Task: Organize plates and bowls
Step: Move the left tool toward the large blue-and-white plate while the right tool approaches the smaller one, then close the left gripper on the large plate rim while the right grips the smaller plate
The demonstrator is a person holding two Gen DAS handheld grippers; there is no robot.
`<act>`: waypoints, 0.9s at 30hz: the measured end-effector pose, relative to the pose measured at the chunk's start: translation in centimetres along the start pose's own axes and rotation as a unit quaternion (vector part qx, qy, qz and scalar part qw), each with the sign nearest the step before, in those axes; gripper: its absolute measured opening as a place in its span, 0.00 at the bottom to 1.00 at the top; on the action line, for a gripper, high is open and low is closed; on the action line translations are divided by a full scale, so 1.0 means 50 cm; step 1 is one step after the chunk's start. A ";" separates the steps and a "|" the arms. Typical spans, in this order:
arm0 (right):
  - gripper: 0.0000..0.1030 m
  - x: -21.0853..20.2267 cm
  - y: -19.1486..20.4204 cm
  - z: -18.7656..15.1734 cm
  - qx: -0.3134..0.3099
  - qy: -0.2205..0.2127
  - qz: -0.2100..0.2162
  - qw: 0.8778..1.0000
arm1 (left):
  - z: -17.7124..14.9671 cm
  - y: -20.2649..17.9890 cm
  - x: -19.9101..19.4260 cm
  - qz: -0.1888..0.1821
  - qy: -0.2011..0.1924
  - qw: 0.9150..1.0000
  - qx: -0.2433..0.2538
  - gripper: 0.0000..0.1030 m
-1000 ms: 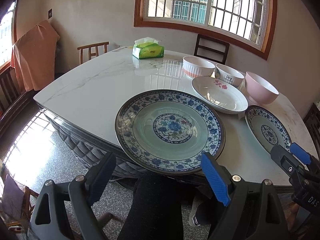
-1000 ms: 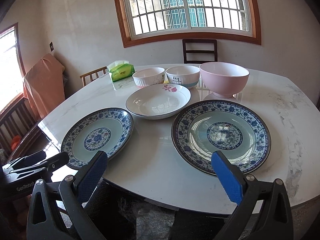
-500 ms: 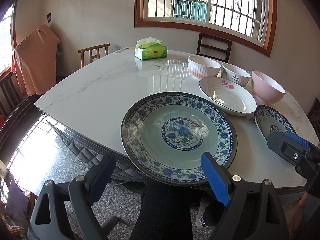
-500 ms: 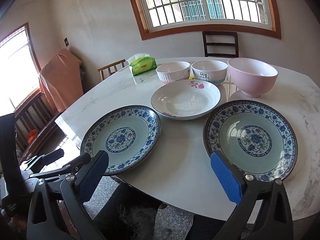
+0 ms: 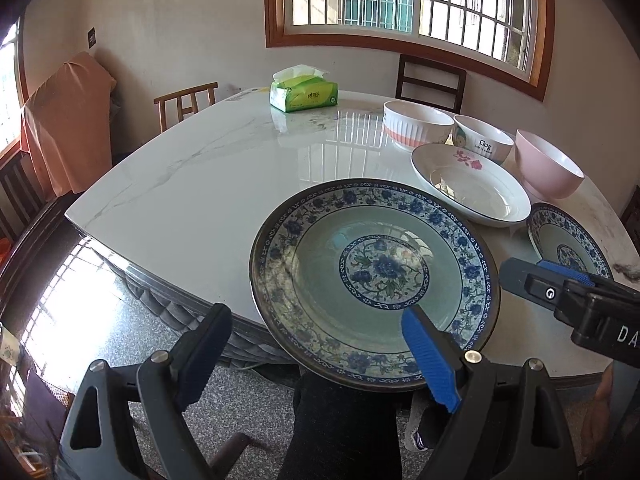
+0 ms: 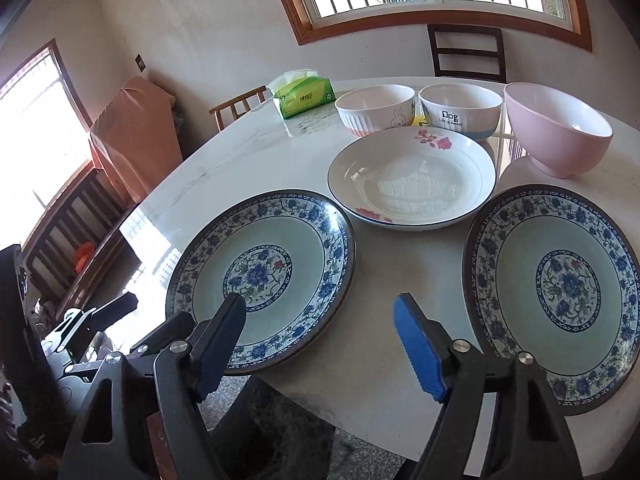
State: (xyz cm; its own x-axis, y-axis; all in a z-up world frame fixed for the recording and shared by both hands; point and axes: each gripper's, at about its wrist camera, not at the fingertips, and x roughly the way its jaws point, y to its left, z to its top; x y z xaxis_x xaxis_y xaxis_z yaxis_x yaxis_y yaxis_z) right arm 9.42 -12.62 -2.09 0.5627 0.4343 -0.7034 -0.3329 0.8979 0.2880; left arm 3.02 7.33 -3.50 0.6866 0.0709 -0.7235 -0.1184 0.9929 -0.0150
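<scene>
two blue-and-white floral plates lie at the marble table's [image 6: 392,392] near edge, one lower left [image 6: 262,278], one lower right [image 6: 560,292]. the right gripper [image 6: 320,346], jaws just narrowing yet empty, hangs between them; the left gripper [image 5: 316,354] stands spread over the left plate's rim.
</scene>
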 end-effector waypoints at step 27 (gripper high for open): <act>0.71 0.121 -0.029 0.033 0.032 0.070 0.014 0.997 | 0.019 0.018 0.066 -0.005 0.038 0.999 0.002 0.86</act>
State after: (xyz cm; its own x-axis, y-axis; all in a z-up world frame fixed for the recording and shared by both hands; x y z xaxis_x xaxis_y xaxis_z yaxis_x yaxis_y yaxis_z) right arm 14.56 -11.16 -5.69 0.4413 0.4494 -0.7767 -0.2962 0.8900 0.3466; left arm 5.87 8.55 -5.24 0.6310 0.0529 -0.7740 -0.1082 0.9939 -0.0203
